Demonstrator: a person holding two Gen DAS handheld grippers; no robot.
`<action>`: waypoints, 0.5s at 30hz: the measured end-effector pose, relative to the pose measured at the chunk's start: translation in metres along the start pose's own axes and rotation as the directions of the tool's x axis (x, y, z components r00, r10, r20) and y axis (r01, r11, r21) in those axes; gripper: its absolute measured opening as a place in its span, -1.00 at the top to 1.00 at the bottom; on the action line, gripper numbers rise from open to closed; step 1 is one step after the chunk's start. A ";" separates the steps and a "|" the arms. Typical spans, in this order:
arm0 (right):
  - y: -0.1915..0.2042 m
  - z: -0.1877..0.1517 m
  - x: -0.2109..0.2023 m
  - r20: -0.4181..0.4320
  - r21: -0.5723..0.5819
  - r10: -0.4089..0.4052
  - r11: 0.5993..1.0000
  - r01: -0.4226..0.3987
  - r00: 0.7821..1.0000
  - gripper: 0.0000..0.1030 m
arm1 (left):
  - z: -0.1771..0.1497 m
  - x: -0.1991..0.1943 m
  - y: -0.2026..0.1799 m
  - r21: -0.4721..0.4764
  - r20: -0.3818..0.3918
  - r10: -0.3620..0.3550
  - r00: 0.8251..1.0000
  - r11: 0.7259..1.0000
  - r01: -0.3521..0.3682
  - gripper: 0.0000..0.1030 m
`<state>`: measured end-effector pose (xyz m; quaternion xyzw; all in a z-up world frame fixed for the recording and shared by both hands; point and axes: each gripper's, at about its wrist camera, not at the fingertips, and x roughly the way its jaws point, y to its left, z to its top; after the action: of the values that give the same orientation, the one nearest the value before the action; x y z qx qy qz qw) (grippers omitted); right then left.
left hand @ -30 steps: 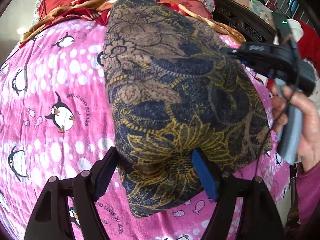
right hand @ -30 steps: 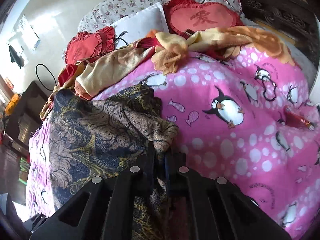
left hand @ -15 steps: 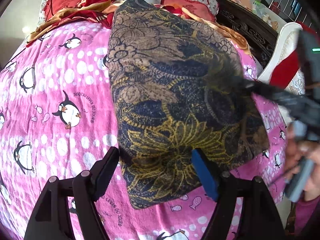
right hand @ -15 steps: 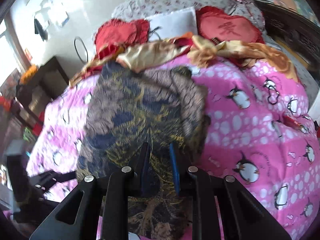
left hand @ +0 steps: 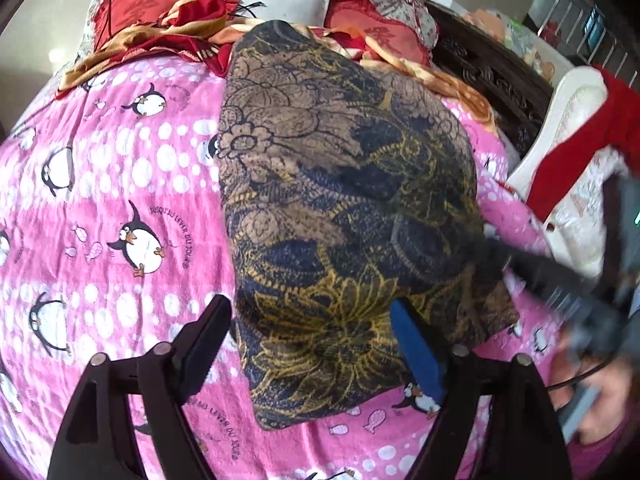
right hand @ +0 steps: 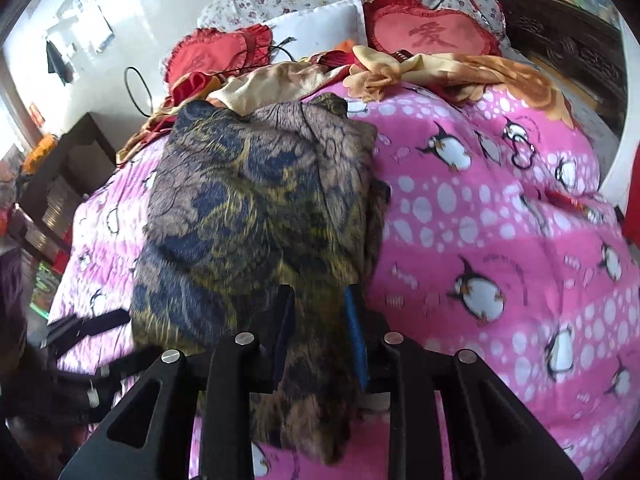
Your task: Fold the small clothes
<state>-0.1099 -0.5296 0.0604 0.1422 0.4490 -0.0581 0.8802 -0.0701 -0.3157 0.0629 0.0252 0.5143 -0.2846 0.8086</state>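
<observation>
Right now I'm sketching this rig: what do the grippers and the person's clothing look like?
Both grippers, left and right, have black angular linkage fingers with silver pivot screws and blue pads. A thin black cable trails from the right one. The sleeve is magenta.

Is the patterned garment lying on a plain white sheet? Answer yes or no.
No: the patterned garment lies on a pink blanket printed with penguins and white dots.

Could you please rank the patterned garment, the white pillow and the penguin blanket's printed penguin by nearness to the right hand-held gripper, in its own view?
From the right hand-held gripper:
1. Patterned garment, between its fingers.
2. Printed penguin, lower right.
3. White pillow, far end.
</observation>
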 end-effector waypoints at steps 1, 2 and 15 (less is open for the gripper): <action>-0.002 -0.008 0.007 -0.023 -0.008 -0.025 1.000 0.025 0.999 0.42 | 0.001 0.001 0.002 -0.015 0.000 -0.016 1.000 1.000 0.016 -0.81; -0.005 -0.015 0.014 -0.043 -0.006 -0.029 1.000 0.029 0.999 0.28 | 0.001 0.004 0.005 -0.040 -0.003 -0.038 0.999 0.999 0.038 -0.81; -0.029 0.006 0.003 0.065 0.091 0.116 0.988 -0.122 0.991 0.06 | 0.020 0.008 0.027 -0.097 0.035 -0.090 0.995 0.991 0.093 -0.82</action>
<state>-0.1103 -0.5593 0.0555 0.2084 0.4102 -0.0308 0.8873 -0.0380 -0.3035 0.0589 -0.0424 0.5160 -0.2960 0.8027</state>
